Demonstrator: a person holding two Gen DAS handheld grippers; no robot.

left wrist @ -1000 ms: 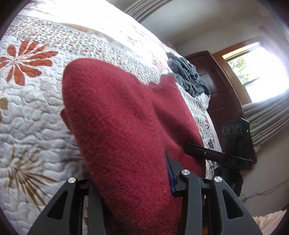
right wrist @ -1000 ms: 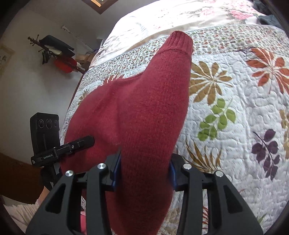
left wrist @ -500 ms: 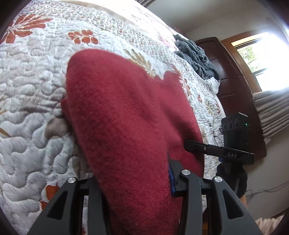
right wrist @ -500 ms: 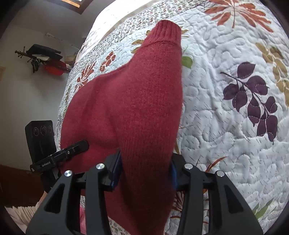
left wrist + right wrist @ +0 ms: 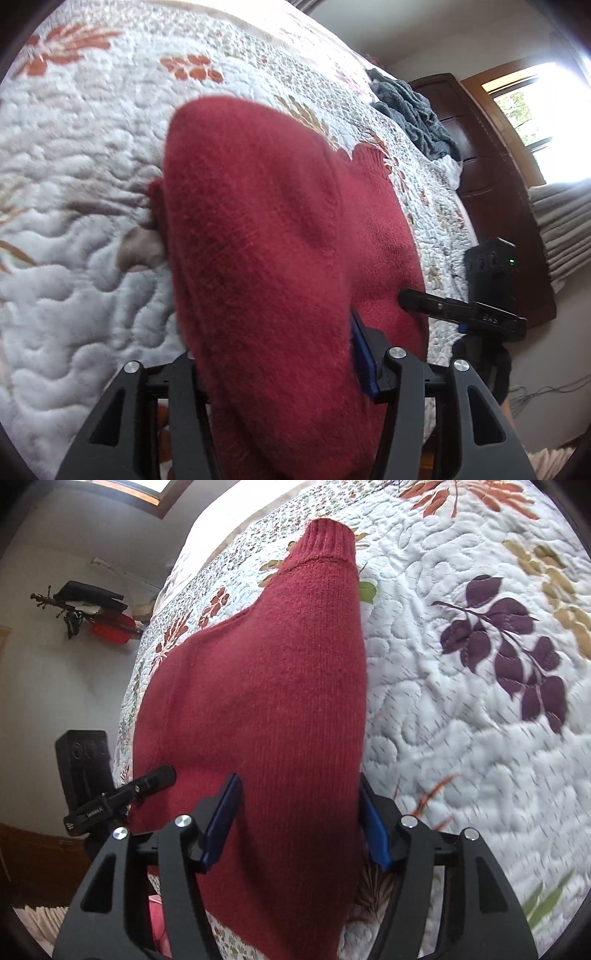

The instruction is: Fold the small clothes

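Observation:
A red knit sweater lies partly on the floral quilt and rises into my left gripper, which is shut on a thick fold of it. The fabric hides the left finger; only the blue right pad shows. In the right wrist view the same sweater runs up to a ribbed cuff, and my right gripper is shut on it between two blue pads. Each view shows the other gripper at the sweater's far side: the right one, the left one.
A pile of grey clothes lies at the far end of the bed. A dark wooden dresser and curtains stand beyond the bed edge. Bare quilt spreads to the right of the sweater. Dark and red items hang on the wall.
Both grippers have carried the sweater forward and tipped down toward the quilt, which now fills more of each view. Their hold on the fabric is unchanged.

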